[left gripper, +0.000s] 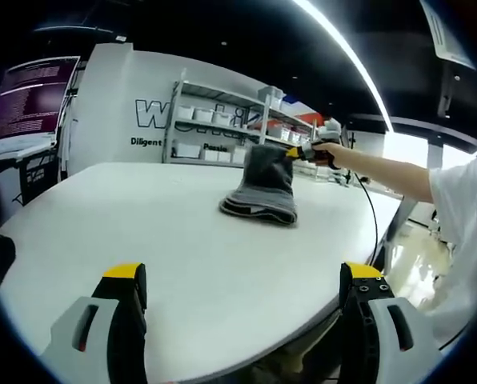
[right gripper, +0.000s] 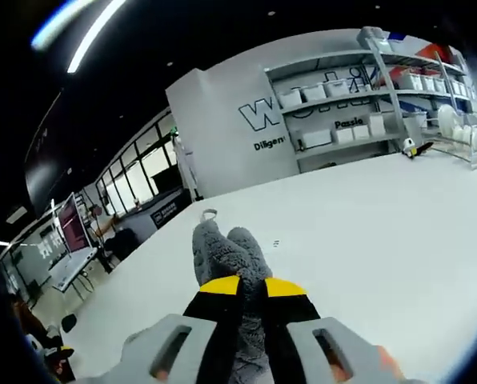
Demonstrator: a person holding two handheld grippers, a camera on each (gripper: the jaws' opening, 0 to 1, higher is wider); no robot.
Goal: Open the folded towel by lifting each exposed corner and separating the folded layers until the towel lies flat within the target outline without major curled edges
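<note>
Mid-lift on the towel (left gripper: 262, 192): right gripper (right gripper: 251, 286) clamped on a grey fold, jaws pressed together with cloth bunched between the yellow tips; seen from the left gripper view as the far gripper (left gripper: 306, 152) holding one corner up, upper layer standing tall, lower layers in a folded stack on the tabletop (left gripper: 142, 232), toward its far right edge. Left gripper (left gripper: 242, 280) hanging over the near edge, jaws wide apart, nothing between them, well apart from the towel. Best done, by judgement, with a slow peel: raise the pinched corner only until the layer parts from the stack, then carry it outward and lay it down low so the edge does not curl; worth bringing the free gripper in to pin the bottom layers, else the whole stack may drag along. No target outline visible on the white top; cannot tell where it lies. Plenty of bare tabletop toward the near and left edges for spreading; less toward the far right edge, where shelves (left gripper: 222, 120), a rack (right gripper: 458, 140) and a trailing cable (left gripper: 372, 212) stand close; unfolding toward the open side looks safer.
</note>
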